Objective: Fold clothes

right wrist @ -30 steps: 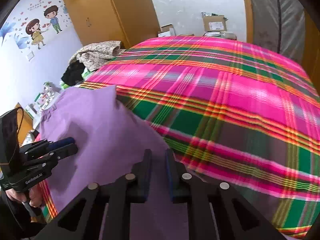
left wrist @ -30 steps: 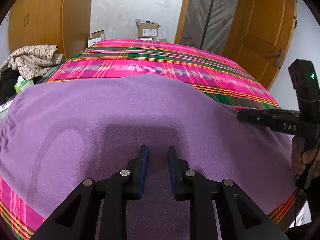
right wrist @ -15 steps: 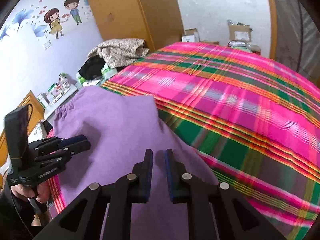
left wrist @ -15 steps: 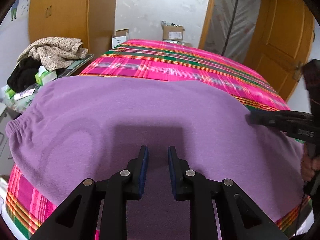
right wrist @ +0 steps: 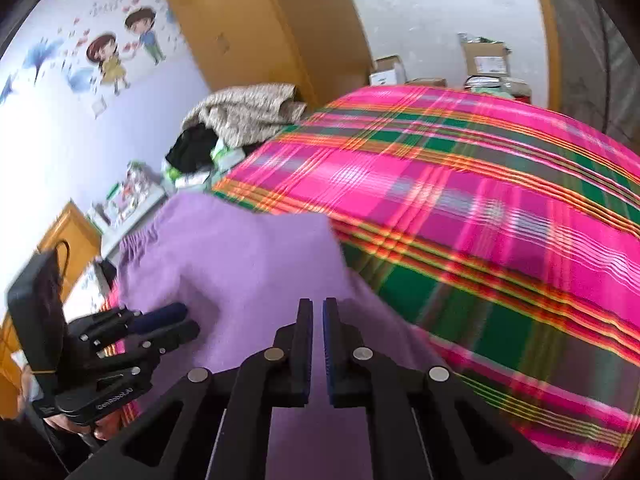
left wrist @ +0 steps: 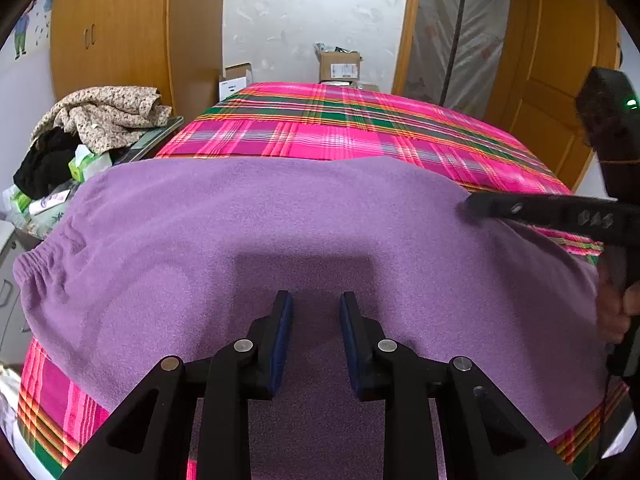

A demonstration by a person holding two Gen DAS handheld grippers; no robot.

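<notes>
Right then, the left gripper (left wrist: 312, 308) hung over the purple garment (left wrist: 248, 240) w/ its blue pads (left wrist: 282, 332) spread apart, nothing pinched between them; the jaws had just been opening a bit further. Only fleece showed below the gap, and whether the tips touched the cloth I couldn't tell.

The right gripper (right wrist: 318, 312) sat near the garment's right-hand edge, approx. where purple met the plaid, and its jaws had just been closing to a thin slit, pads nearly pressed together. No cloth was visible in that slit, so it looked closed on nothing. In the left wrist view the same gripper reached in from the right, its dark tip lying against the garment's far right corner, w/ a hand (left wrist: 616, 312) on its grip at the frame edge. In the right wrist view the left gripper showed at lower left, held over the garment's near side.

The garment itself lay flat across the near end of the bed (left wrist: 360, 132), its elastic gathered waistband (left wrist: 36, 264) at the left, hanging a little over the bed's side. The bed wore a pink, green and orange plaid cover, bare beyond the garment.

Left of the bed a heap of clothes (left wrist: 108, 116), beige patterned over black, was piled on a side unit w/ packets etc. Behind stood a wooden wardrobe (left wrist: 116, 40), cardboard boxes (left wrist: 340, 66) by the far wall, a wooden door (left wrist: 560, 80) to the right, and cartoon stickers (right wrist: 120, 52) on the left wall.
</notes>
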